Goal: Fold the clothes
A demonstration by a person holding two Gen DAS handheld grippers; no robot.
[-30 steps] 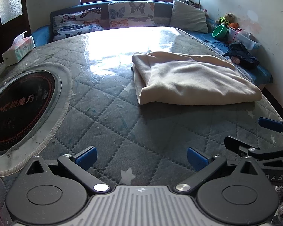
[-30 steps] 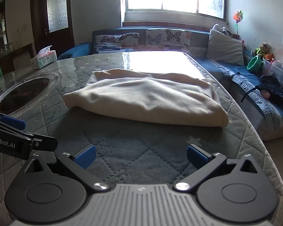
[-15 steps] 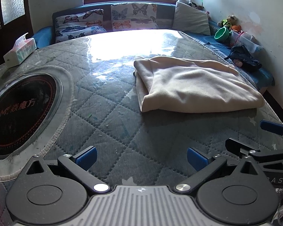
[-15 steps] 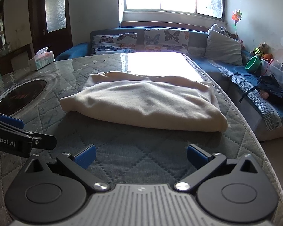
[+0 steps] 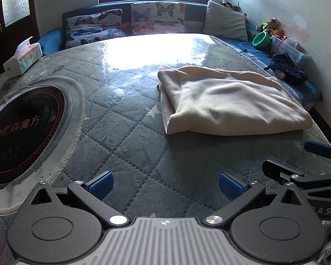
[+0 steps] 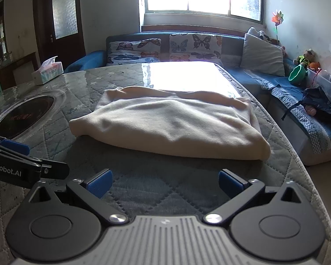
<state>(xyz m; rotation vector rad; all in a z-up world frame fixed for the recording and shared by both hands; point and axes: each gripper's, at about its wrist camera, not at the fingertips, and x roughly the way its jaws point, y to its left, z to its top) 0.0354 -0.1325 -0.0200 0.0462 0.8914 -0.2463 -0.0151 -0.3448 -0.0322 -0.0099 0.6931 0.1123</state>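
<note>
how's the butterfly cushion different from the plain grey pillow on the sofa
The butterfly cushion is printed all over with butterflies; the grey pillow has no pattern. The butterfly cushion stands along the sofa's back under the window, while the grey pillow sits in the corner at the right end and leans back at a tilt. The grey pillow also looks plumper, with pointed corners. Both rest on the blue sofa behind the table, well away from the folded cream cloth.
</note>
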